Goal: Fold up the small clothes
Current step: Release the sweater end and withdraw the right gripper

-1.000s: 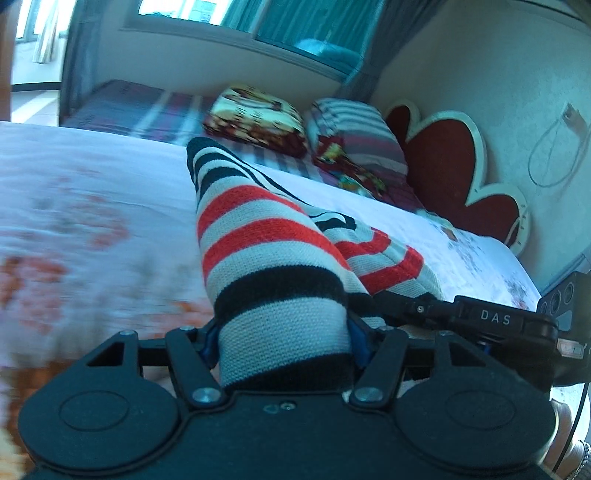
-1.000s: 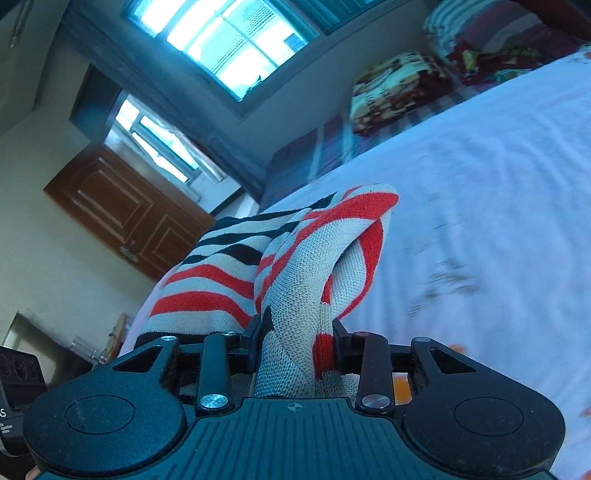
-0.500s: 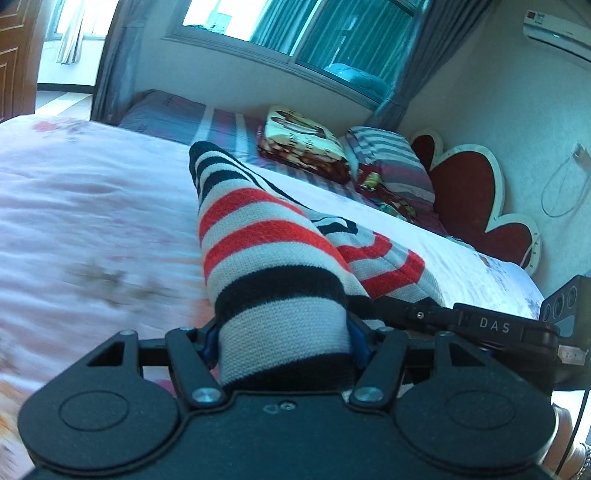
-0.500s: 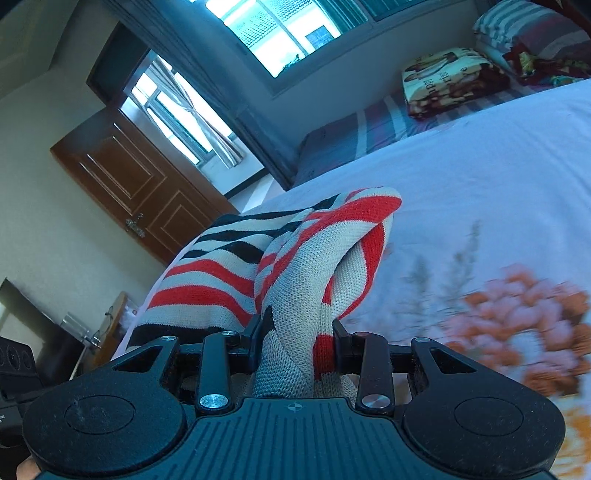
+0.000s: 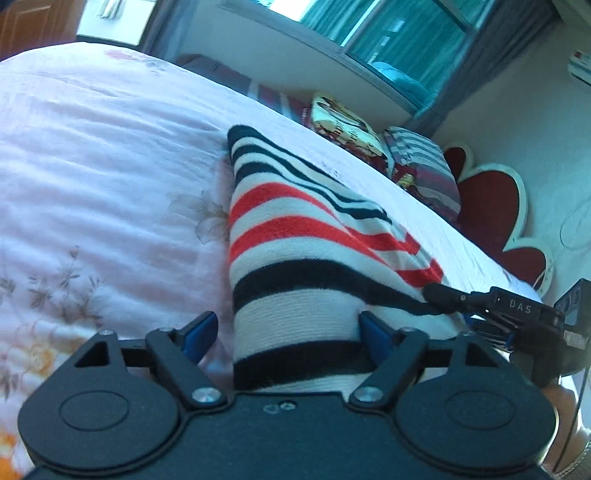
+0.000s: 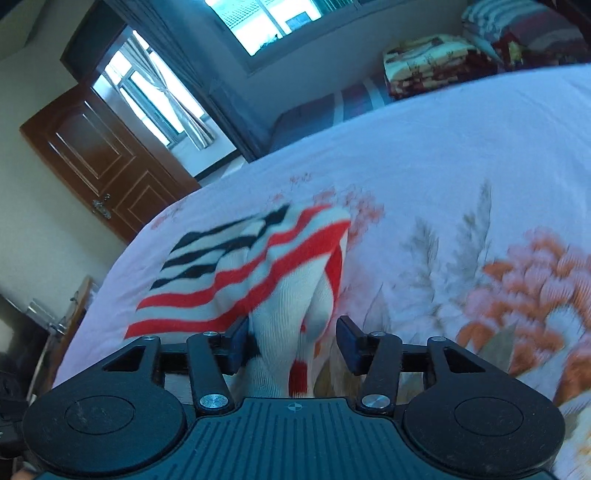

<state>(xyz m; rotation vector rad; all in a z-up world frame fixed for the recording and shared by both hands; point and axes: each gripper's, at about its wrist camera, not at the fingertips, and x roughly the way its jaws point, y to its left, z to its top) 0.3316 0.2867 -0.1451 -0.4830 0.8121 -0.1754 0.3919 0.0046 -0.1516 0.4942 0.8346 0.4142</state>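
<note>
A small knitted garment with red, black and cream stripes (image 5: 295, 266) lies folded on the floral bedsheet (image 5: 92, 192). My left gripper (image 5: 286, 330) is open; the garment's near edge lies between its blue pads, clear of the left one. My right gripper (image 6: 291, 338) is open too, with a bunched cream and red fold of the same garment (image 6: 258, 269) lying loose between its pads. The right gripper also shows at the right edge of the left wrist view (image 5: 491, 302), at the garment's other corner.
Folded blankets and pillows (image 5: 384, 147) are stacked at the bed's far end by a red heart-shaped headboard (image 5: 491, 206). A brown door (image 6: 103, 155) and a window (image 6: 280, 18) stand beyond the bed. The sheet around the garment is bare.
Both grippers have opened and let go of the striped garment. It has dropped from being held up and now rests flatter on the sheet.
</note>
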